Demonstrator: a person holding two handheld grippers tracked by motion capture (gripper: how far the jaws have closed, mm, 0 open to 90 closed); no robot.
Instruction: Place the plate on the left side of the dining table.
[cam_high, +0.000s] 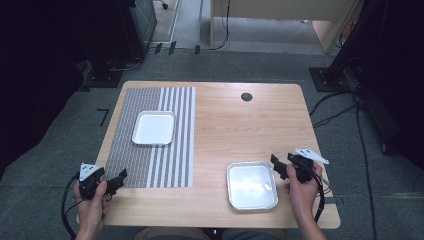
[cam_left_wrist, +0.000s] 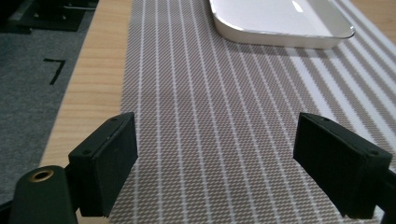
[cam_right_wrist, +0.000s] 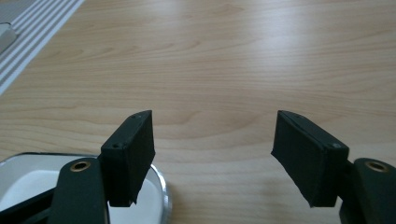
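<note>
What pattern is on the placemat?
Grey-brown weave with white stripes on the placemat; clearest in the left gripper view.

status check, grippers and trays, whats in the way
Left gripper open over striped mat, empty. Right gripper open at metal-rimmed tray edge, empty. White tray sits on mat. Nothing between grippers and trays.
</note>
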